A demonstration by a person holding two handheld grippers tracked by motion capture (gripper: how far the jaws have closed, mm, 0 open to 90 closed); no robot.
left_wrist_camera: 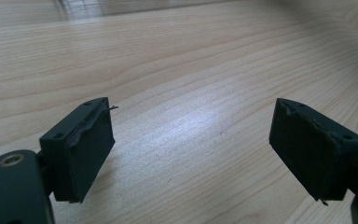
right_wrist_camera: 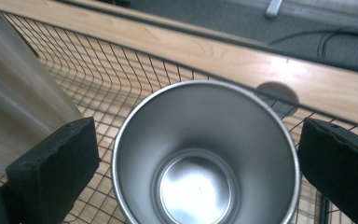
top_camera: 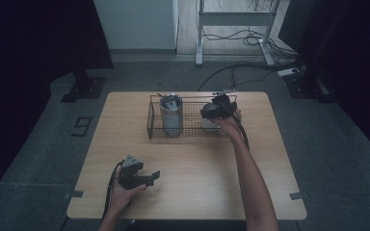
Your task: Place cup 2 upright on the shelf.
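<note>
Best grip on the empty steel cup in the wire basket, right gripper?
Grip the round steel cup across its upper wall just below the rim, coming straight down from above. It stands upright and open-mouthed in the black wire basket, whose walls block a side approach. The right gripper is open, its fingers already flanking the rim.

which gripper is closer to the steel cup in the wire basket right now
Right. The right gripper is over the basket with its open jaws on either side of the steel cup. The left gripper sits open over bare table near the front edge, well away.
</note>
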